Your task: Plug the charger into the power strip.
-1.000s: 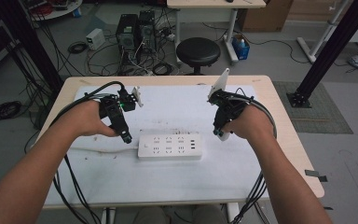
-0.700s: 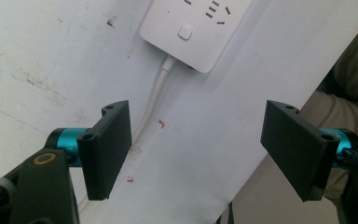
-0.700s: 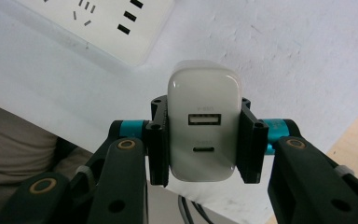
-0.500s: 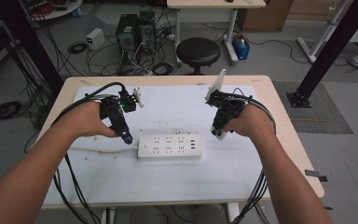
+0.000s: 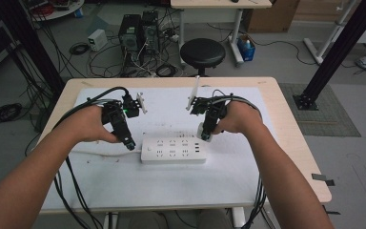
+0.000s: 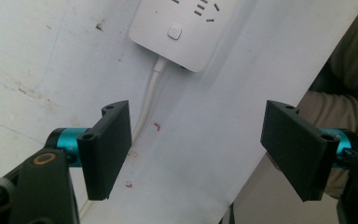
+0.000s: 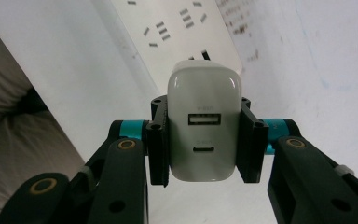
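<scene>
Our right claw (image 7: 204,140) pinches a white plastic USB charger block (image 7: 204,133) just above the white rectangular power strip (image 5: 173,150), while our left claw (image 6: 198,149) gapes beside it.

A light wooden table (image 5: 290,124) with a white sheet (image 5: 228,176) over most of its top stands on a grey floor (image 5: 352,157). Beyond it sits a round black stool (image 5: 202,51), with computer towers (image 5: 138,33) and tangled cables (image 5: 100,50) just beside it on the floor. A second pale desk (image 5: 219,5) stands farther back. Black frame posts (image 5: 336,52) rise at the right and left, and a dark mat (image 5: 326,112) lies by the right post's foot.
</scene>
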Demonstrator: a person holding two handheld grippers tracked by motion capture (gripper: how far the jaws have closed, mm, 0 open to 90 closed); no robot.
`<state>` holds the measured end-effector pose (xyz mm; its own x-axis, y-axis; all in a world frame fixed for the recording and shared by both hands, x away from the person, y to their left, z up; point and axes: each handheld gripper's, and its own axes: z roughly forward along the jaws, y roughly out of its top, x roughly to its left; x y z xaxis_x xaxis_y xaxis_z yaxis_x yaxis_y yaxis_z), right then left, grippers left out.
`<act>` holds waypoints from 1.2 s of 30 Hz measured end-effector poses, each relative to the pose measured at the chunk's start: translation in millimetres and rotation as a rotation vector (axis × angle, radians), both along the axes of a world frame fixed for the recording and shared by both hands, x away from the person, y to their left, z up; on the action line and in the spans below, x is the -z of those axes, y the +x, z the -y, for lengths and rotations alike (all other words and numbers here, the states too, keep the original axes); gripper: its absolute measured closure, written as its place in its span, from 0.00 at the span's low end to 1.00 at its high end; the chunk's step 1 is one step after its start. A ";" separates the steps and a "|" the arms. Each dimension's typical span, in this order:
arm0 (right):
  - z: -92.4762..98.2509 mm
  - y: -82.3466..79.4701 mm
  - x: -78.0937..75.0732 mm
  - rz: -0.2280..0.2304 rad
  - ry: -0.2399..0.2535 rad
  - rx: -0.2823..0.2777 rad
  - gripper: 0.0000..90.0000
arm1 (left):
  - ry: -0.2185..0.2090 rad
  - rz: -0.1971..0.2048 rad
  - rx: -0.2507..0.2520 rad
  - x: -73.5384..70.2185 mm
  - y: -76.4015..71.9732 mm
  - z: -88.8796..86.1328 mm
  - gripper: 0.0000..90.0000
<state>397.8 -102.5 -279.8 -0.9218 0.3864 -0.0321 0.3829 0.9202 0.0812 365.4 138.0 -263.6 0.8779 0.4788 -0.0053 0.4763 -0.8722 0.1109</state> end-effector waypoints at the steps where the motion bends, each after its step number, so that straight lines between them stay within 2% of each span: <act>1: -3.3 0.8 0.6 0.008 -0.012 -0.024 0.69 | 0.002 -0.002 0.007 -0.1 -0.4 -0.1 0.27; 2: -9.0 2.5 3.2 0.006 -0.017 -0.056 0.69 | -0.005 0.001 0.002 -0.1 -1.3 -0.1 0.27; 3: -9.0 2.5 3.2 0.006 -0.017 -0.056 0.69 | -0.005 0.001 0.002 -0.1 -1.3 -0.1 0.27; 6: -26.6 4.6 15.2 -0.004 -0.059 -0.112 0.69 | -0.022 0.009 -0.003 -1.4 -2.6 -0.4 0.27; 8: -34.1 7.4 22.6 0.004 -0.067 -0.150 0.69 | -0.013 0.013 0.011 -2.1 -2.2 -0.5 0.27; 10: -40.0 8.8 28.7 -0.002 -0.060 -0.164 0.69 | -0.005 0.010 0.020 -1.3 -2.4 -0.1 0.27; 13: -44.0 11.4 33.3 -0.007 -0.064 -0.203 0.69 | -0.002 0.009 0.023 0.6 -2.8 -0.2 0.27; 14: -48.4 11.5 39.1 -0.012 -0.069 -0.225 0.69 | 0.000 0.010 0.028 1.0 -2.5 -0.5 0.27; 15: -48.4 11.5 39.1 -0.012 -0.069 -0.225 0.69 | 0.000 0.010 0.028 1.0 -2.5 -0.5 0.27; 17: -51.9 12.9 46.3 -0.007 -0.090 -0.251 0.69 | -0.003 0.008 0.025 1.8 -2.3 -1.1 0.27; 19: -52.4 15.8 48.6 -0.004 -0.082 -0.280 0.69 | -0.004 0.010 0.024 2.0 -2.1 -1.5 0.27; 26: -56.3 22.1 57.9 -0.007 -0.066 -0.323 0.69 | -0.010 0.010 0.027 1.7 -1.4 -3.2 0.27; 30: -56.8 25.1 62.2 -0.013 -0.055 -0.329 0.69 | -0.021 0.008 0.026 2.0 -0.2 -5.3 0.27; 36: -57.3 27.7 67.4 -0.022 -0.064 -0.333 0.70 | -0.020 0.006 0.024 3.7 1.4 -7.3 0.27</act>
